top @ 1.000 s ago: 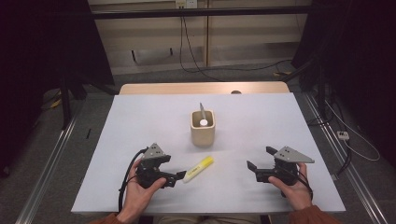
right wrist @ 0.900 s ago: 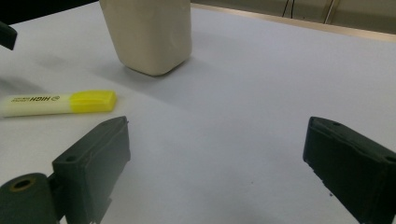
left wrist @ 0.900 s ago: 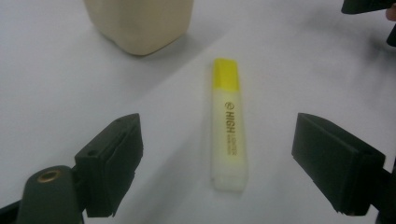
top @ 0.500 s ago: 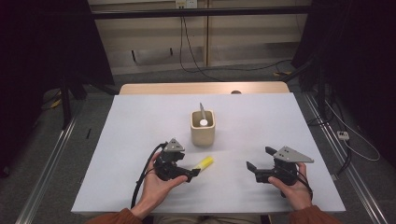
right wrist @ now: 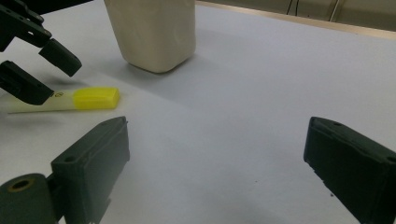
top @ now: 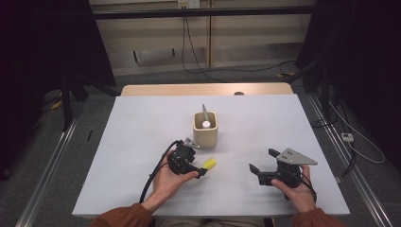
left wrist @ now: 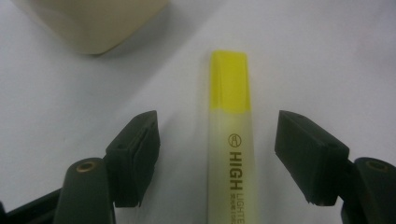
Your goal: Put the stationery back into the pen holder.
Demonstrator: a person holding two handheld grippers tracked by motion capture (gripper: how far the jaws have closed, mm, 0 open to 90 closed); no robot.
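Beige cup mid-table, holding a grey-handled utensil with a white end; its type is unclear. Yellow highlighter flat on white table, just in front of the cup, lying lengthwise between the left gripper jaws. These have just been closing but have not touched it. Right gripper wide apart, empty, well to the side.
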